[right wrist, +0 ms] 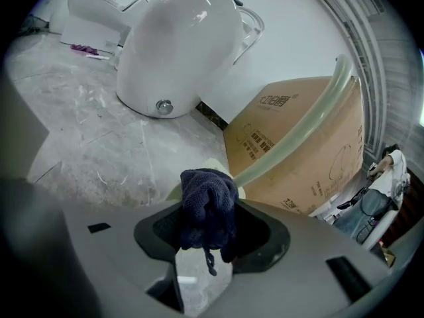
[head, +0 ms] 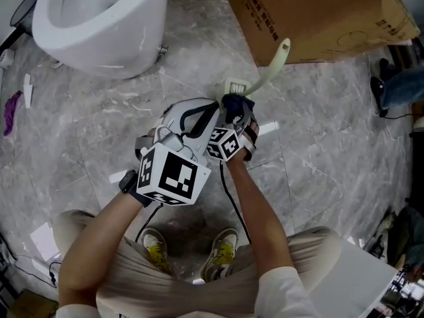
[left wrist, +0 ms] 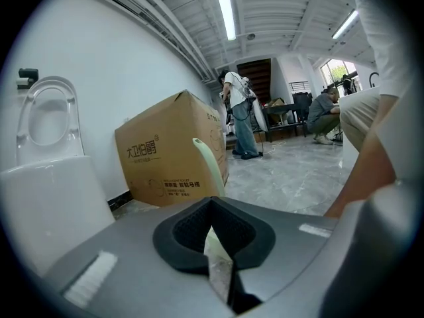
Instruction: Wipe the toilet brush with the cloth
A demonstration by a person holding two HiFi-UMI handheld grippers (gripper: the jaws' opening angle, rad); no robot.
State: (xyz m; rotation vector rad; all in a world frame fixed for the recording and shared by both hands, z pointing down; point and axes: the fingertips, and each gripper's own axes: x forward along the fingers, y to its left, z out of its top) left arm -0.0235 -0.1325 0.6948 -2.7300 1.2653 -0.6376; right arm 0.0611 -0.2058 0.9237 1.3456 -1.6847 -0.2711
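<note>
The toilet brush has a pale green curved handle [head: 273,63] that rises from its base [head: 236,85] on the floor, in front of the box. My left gripper [head: 215,109] is shut on the brush low down. In the left gripper view, pale green plastic sits pinched between the jaws [left wrist: 216,254] and the handle [left wrist: 212,171] curves up beyond them. My right gripper [head: 237,109] is shut on a dark blue cloth [right wrist: 208,205], which is bunched against the bottom of the handle [right wrist: 301,134]. The two grippers sit close together, side by side.
A white toilet [head: 99,18] stands at the far left and a large cardboard box [head: 311,12] at the far right. A purple scrap [head: 12,111] lies by the left edge. My shoes [head: 156,247] are just below the grippers. People [left wrist: 238,114] stand far off.
</note>
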